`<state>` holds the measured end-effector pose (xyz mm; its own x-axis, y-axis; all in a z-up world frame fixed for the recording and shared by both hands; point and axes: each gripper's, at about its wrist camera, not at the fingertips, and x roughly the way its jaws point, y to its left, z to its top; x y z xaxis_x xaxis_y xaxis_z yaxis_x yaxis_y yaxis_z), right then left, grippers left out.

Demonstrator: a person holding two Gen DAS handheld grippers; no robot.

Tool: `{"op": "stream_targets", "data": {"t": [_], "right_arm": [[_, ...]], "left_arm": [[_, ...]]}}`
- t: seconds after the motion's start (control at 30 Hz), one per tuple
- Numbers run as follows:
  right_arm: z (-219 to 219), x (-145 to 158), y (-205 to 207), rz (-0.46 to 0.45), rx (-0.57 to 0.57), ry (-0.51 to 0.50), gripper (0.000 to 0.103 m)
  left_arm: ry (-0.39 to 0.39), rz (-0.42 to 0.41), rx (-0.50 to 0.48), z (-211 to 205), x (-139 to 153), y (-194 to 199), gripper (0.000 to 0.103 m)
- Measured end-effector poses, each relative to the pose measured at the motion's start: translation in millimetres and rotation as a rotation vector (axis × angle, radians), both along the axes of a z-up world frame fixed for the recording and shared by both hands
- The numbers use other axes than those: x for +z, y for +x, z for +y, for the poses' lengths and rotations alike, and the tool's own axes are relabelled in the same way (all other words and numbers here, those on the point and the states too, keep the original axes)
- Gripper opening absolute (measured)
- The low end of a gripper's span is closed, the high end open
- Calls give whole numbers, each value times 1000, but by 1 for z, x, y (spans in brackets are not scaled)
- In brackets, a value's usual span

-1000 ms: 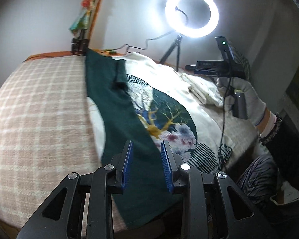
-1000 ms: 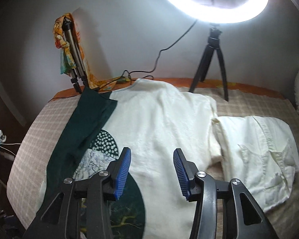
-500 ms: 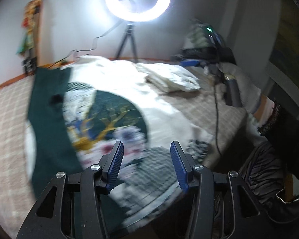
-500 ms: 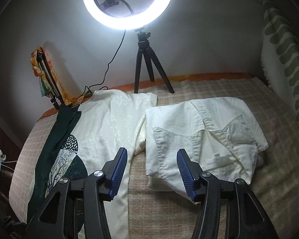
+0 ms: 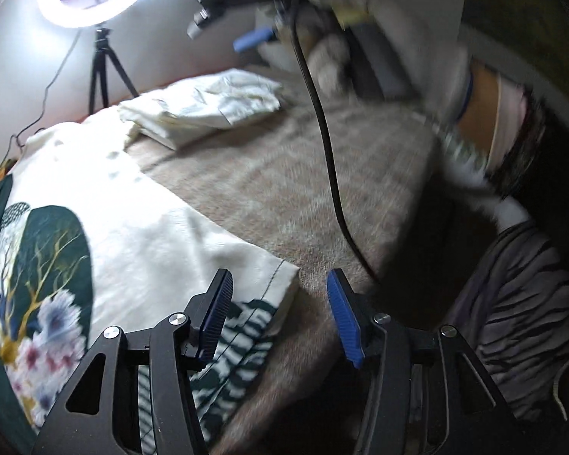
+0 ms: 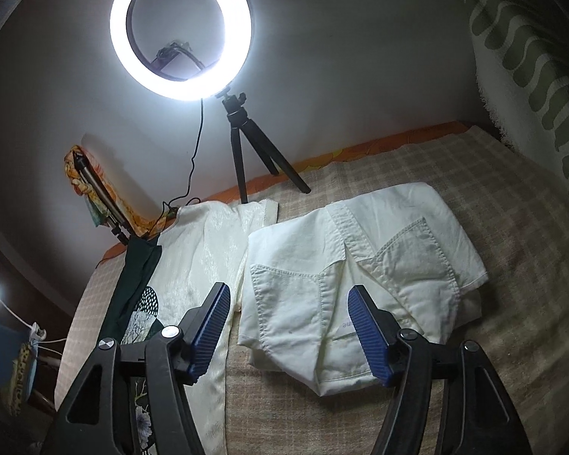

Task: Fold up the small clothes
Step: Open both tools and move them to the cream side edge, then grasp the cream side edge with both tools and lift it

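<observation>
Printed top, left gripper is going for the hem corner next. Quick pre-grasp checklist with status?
1. left gripper open: ok, fingers spread wide, nothing between them.
2. Hem corner of the printed top in line: ok, it lies just ahead of the left finger, flat on the bedcover.
3. Corner free of other things: ok, the folded white shorts lie well behind it.
4. Black cable out of the way: not ok, it hangs across the bedcover close to the right finger.
5. right gripper free to help: ok, open, above the shorts and holding nothing.
6. Sharp view: not ok, the left wrist picture is blurred.
</observation>
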<state>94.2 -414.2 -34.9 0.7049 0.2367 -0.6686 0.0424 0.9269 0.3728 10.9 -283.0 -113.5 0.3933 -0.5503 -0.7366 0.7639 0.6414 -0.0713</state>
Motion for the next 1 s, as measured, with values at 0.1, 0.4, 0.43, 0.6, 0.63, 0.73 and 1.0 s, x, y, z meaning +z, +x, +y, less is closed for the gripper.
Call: {"op": "stream_targets", "data": {"t": [0.1,0.4,0.43,0.6,0.63,0.73,1.0], "right_arm": [[-9,-2,7,-1,-4,4,68],[-12,-19,74,37,44,-6,68],[-10,-22,85,46,53,-13,68],[9,-37,140,92,121,-23,68],[18,-41,152,106,134,-28,68],[38,-51,180,135,158,-67,68],[65,-85,242,221,148,-157,68]], "left_arm": [[42,-4,25,-9,-9,5,51],[-17,63,10,-2,-20,17,27],[-38,85,10,0,-20,21,18],[-126,160,29,11,-23,31,10],[-148,179,36,14,-23,33,9],[-211,222,49,24,-20,35,9],[-294,271,79,49,-8,49,7]]}}
